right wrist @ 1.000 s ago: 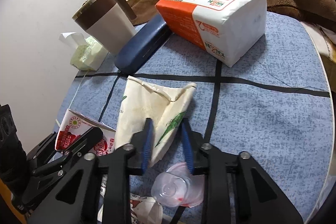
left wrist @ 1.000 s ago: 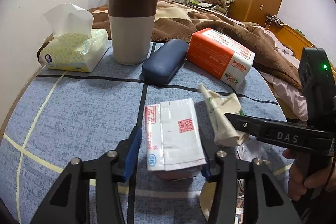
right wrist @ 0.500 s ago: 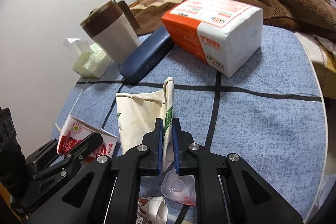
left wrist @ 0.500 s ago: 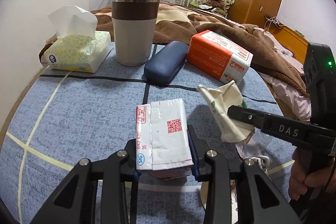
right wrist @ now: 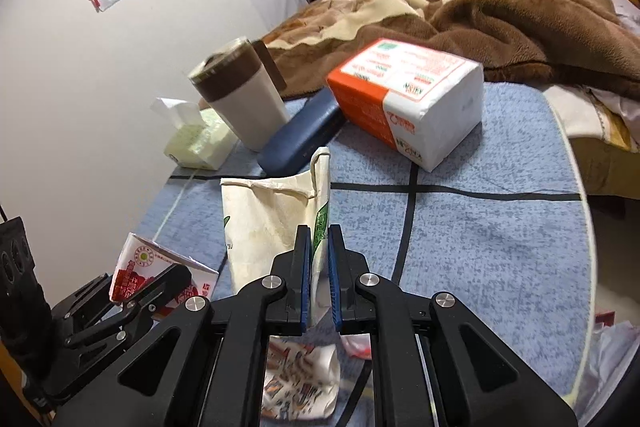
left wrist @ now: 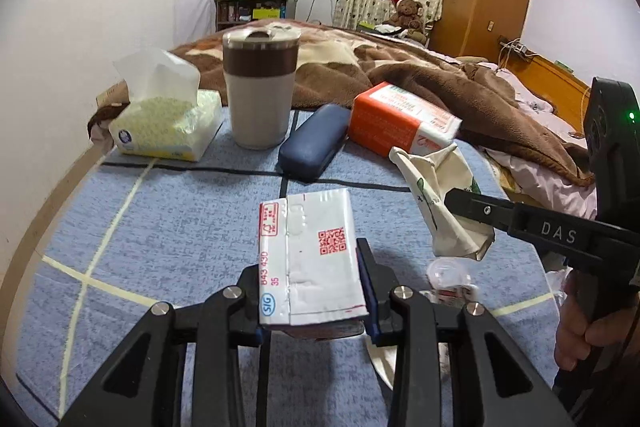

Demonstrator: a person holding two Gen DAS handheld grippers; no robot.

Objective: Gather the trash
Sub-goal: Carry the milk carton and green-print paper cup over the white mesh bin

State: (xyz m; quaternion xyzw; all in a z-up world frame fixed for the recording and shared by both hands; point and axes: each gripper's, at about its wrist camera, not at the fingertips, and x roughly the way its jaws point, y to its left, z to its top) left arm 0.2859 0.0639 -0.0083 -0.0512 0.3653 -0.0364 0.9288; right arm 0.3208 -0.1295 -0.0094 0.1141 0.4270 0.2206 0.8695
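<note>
So both grippers are carrying trash off the table (left wrist: 168, 227) right now. The left gripper (left wrist: 310, 291) is clamping a flattened milk carton (left wrist: 308, 259) by its sides, hovering over the near edge. The right gripper (right wrist: 319, 267) is pinching a crumpled paper cup (right wrist: 272, 223) by a thin fold, toward the right edge. That fold is what's worrying me: it could slip or tear and drop the cup onto the plastic cup (left wrist: 450, 273) and wrappers (right wrist: 300, 383) still lying below. The carton's slick foil could slide out too.
</note>
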